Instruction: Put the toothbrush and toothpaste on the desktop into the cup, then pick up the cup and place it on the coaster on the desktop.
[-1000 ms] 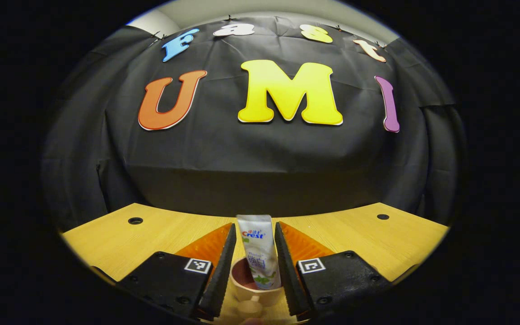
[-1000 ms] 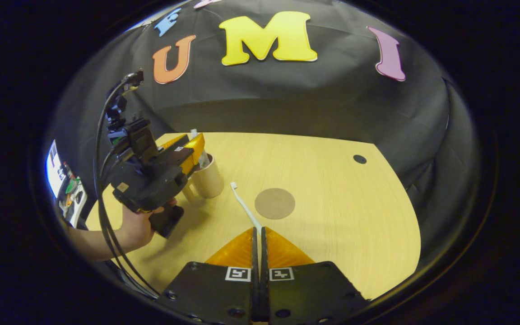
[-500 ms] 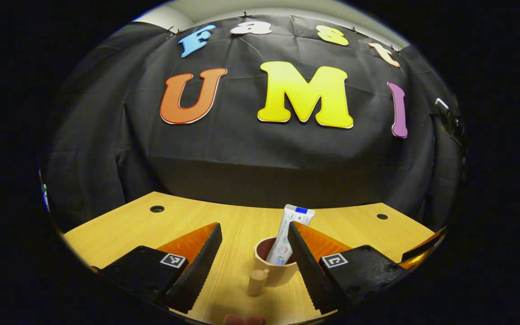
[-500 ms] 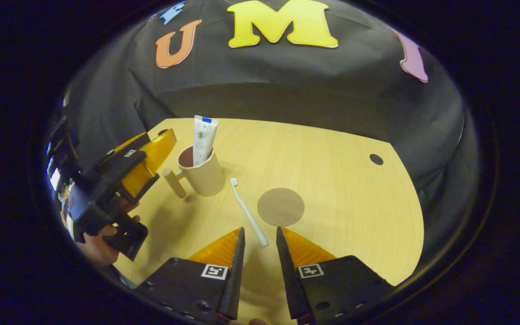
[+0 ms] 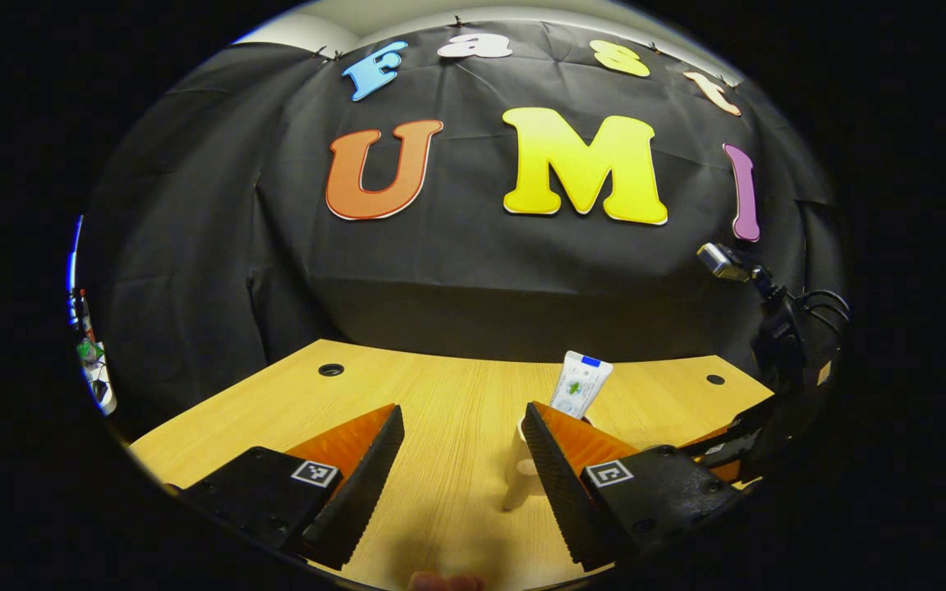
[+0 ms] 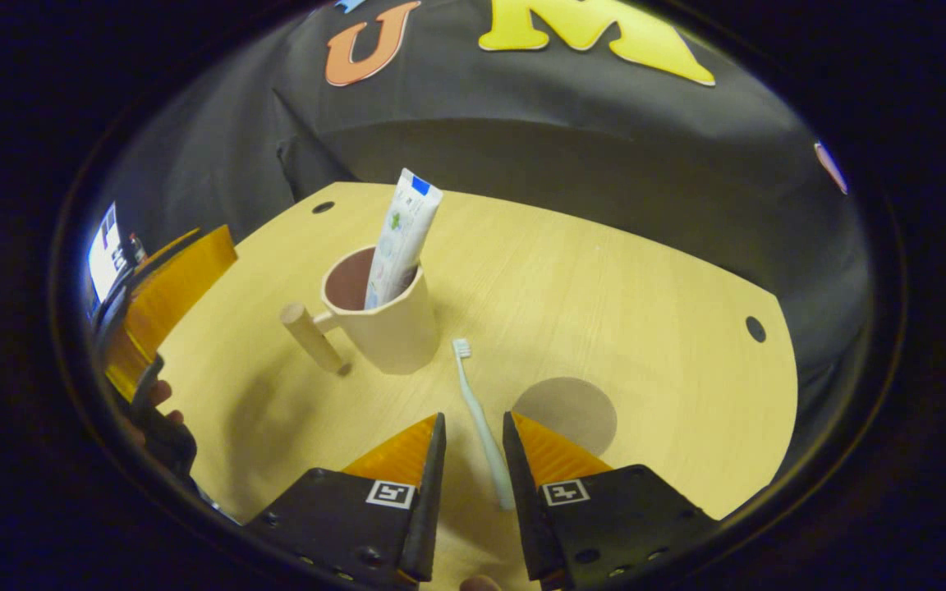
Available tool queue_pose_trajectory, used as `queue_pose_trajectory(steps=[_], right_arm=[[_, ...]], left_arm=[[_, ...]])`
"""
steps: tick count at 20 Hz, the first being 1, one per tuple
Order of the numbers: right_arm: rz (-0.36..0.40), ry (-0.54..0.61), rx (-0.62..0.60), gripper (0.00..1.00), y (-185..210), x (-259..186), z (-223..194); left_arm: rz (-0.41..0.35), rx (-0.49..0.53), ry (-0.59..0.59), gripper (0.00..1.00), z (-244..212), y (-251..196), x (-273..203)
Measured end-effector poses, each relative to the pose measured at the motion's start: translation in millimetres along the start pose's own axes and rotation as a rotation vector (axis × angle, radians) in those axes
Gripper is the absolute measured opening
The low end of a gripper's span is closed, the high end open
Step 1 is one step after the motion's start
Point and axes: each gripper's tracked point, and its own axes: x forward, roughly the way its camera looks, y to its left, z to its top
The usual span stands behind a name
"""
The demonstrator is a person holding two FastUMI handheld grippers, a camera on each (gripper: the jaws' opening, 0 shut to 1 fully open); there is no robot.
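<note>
1. My right gripper [image 6: 473, 460] is spread, its fingers straddling the handle end of the one toothbrush [image 6: 477, 410], which lies flat on the desktop [image 6: 604, 271]: left to do.
2. One coaster [image 6: 565, 414], bare: left to do.
3. One cup [image 6: 383, 316] holds the one toothpaste [image 6: 401, 238]: done.
4. My left gripper [image 5: 461, 468] is spread, holding nothing.

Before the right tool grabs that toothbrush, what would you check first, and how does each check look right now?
1. Toothpaste in cup: ok, it leans on the rim.
2. Toothbrush lying free on the table, beside the cup: ok.
3. Right tool open with the handle between its fingers: ok.
4. Fingers low enough to grip: cannot tell.
5. Left tool open, holding nothing: ok.
6. Coaster bare: ok.
</note>
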Motion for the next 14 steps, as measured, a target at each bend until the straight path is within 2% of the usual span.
queue_pose_trajectory(steps=[7,9,10,11,13,14], right_arm=[[0.04,0.057,-0.103,0.38,5.1,41.5,-0.8],[0.043,0.06,-0.111,0.38,5.6,49.7,-0.5],[0.044,0.061,-0.113,0.42,5.6,52.8,-0.7],[0.044,0.064,-0.114,0.38,5.2,55.5,-0.5],[0.052,0.057,-0.11,0.38,6.5,58.2,1.8],[0.051,0.057,-0.115,0.42,7.0,60.8,2.1]], left_arm=[[0.042,-0.035,0.024,0.93,-2.6,9.0,-9.8],[0.052,-0.035,0.027,0.93,-2.7,11.3,-10.7],[0.057,-0.035,0.03,0.93,-3.0,13.7,-12.5],[0.062,-0.036,0.032,0.93,-3.6,15.8,-13.8],[0.07,-0.038,0.039,0.93,-5.1,17.9,-14.6],[0.073,-0.039,0.046,0.93,-6.7,18.9,-14.7]])
